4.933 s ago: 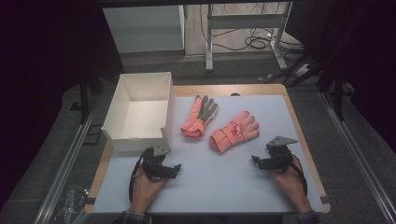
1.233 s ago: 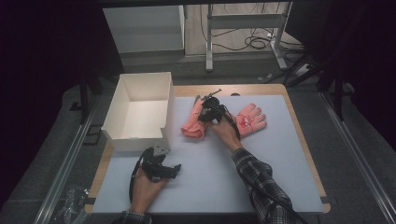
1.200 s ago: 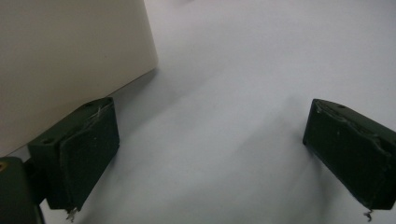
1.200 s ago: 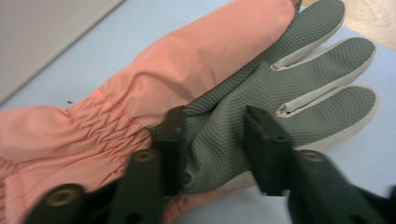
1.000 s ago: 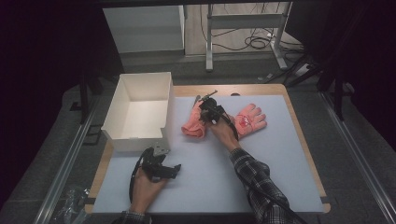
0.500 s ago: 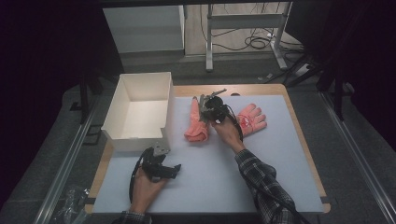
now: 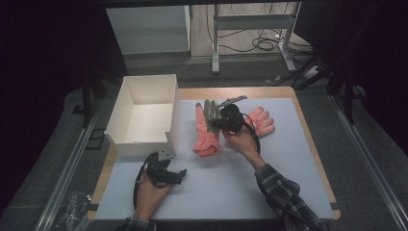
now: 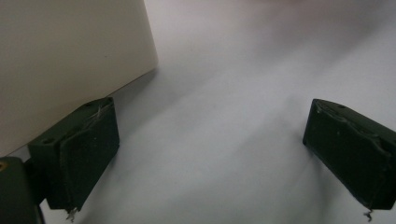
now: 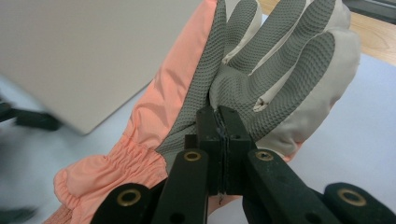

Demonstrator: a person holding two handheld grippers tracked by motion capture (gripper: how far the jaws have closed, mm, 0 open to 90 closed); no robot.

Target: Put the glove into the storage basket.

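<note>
right gripper point(image 9: 219, 116) pinches shut on one of two orange-and-grey fabric gloves point(image 9: 261, 70); left gripper point(image 8: 210, 154) gapes wide, empty, beside one white box point(image 7: 144, 113).

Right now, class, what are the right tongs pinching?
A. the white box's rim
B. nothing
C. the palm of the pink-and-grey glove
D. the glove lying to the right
C: in the right gripper view the right tongs are shut on the pink-and-grey glove, pinching its grey palm fabric.
</note>
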